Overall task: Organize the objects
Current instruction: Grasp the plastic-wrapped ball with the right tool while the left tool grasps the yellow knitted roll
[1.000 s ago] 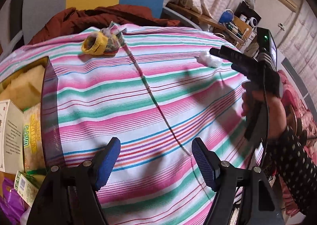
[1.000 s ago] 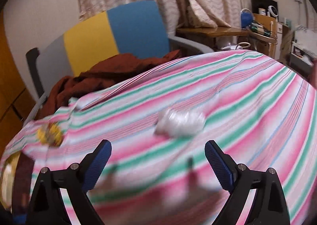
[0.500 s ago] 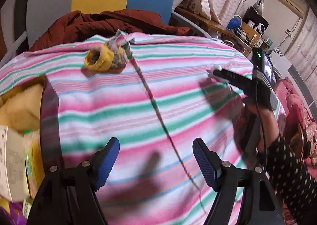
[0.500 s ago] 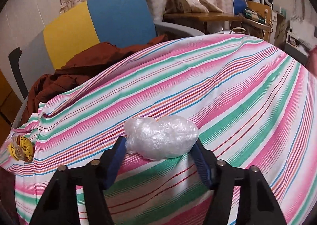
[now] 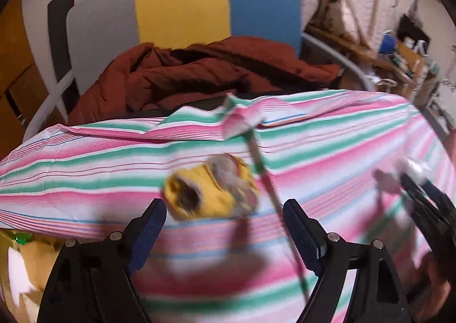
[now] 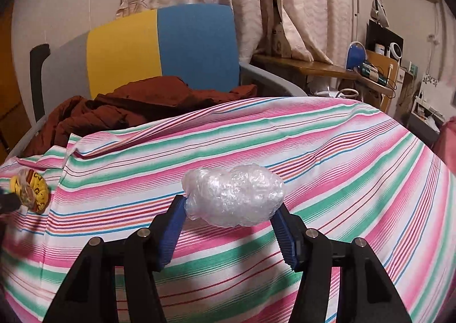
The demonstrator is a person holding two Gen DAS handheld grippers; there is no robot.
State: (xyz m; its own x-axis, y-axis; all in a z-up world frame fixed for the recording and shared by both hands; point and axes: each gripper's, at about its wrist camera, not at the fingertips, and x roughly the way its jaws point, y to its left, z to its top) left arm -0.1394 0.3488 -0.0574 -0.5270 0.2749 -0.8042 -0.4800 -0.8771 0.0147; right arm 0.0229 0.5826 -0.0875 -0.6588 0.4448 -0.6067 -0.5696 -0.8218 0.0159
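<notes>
A small yellow fabric pouch (image 5: 211,189) with a grey lining lies on the pink-and-green striped cloth (image 5: 85,157). My left gripper (image 5: 222,209) hovers right in front of it. Its jaws are opening wide, and the pouch sits just past the tips, untouched. In the right wrist view a wad of clear bubble wrap (image 6: 233,194) is between the blue pads of my right gripper (image 6: 230,206). The jaws are closing and press on both its ends. The pouch (image 6: 30,189) shows at the far left there. The right gripper (image 5: 410,180) appears blurred at the left view's right edge.
A raised fold (image 5: 265,177) runs along the cloth beside the pouch. Behind the table stands a grey, yellow and blue chair (image 5: 182,4) with a rust-brown jacket (image 5: 199,72) on it. An open box of packets (image 5: 17,260) sits at the lower left. A cluttered desk (image 6: 370,78) is at the back right.
My left gripper moved forward across the cloth up to the yellow pouch and opened a little wider. My right gripper reached the bubble wrap wad and closed its jaws on it.
</notes>
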